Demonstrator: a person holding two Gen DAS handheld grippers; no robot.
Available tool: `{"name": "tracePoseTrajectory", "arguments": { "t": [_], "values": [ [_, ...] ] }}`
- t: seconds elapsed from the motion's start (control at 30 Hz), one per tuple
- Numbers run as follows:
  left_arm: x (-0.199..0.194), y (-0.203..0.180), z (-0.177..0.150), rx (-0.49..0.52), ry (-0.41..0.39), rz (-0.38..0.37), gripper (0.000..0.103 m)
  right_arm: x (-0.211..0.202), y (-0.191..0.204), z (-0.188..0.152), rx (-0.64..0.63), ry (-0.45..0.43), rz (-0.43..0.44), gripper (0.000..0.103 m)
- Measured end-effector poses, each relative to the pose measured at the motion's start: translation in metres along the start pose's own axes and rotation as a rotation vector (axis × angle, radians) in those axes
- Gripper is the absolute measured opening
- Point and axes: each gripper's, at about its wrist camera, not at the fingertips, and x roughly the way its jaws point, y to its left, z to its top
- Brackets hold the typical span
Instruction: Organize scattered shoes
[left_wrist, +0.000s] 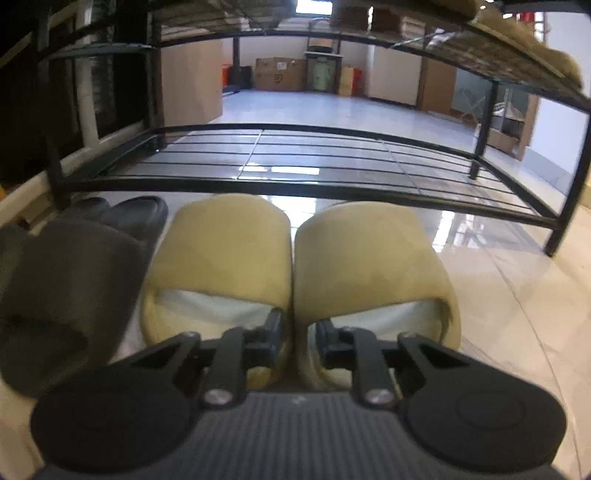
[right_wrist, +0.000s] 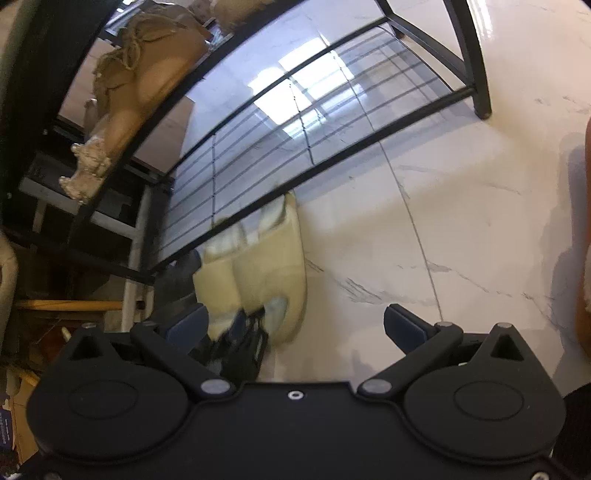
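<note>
Two beige slippers (left_wrist: 295, 266) lie side by side, toes toward a black wire shoe rack (left_wrist: 295, 162). My left gripper (left_wrist: 297, 341) is shut on the slippers' adjoining inner edges, one finger inside each opening. A pair of dark grey slippers (left_wrist: 74, 266) lies to their left. In the right wrist view the beige slippers (right_wrist: 269, 266) and the left gripper (right_wrist: 240, 339) show at the rack's (right_wrist: 295, 122) front rail. My right gripper (right_wrist: 295, 325) is open and empty above the white floor.
Shiny marble-pattern floor tiles (right_wrist: 424, 229) spread to the right. The rack's upper shelf holds tan fuzzy footwear (right_wrist: 122, 110). Cardboard boxes (left_wrist: 280, 74) stand far behind the rack. A dark shelf unit (left_wrist: 55, 110) stands on the left.
</note>
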Motion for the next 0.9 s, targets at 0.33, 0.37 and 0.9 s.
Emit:
{"name": "tracePoseTrajectory", "arguments": {
  "t": [0.33,0.37,0.9],
  "values": [
    [-0.063,-0.007,-0.014,0.076,0.003,-0.041,0.008,-0.028,0.006,0.001,-0.030,-0.086,0.044,0.103],
    [-0.066,-0.006,-0.017,0.081,0.005,-0.037,0.009,-0.031,0.005,0.001,-0.027,-0.093,0.051,0.103],
    [-0.034,-0.028,-0.014,0.177,0.111,-0.020,0.100,-0.014,-0.001,-0.006,-0.031,-0.015,0.014,0.103]
  ]
}}
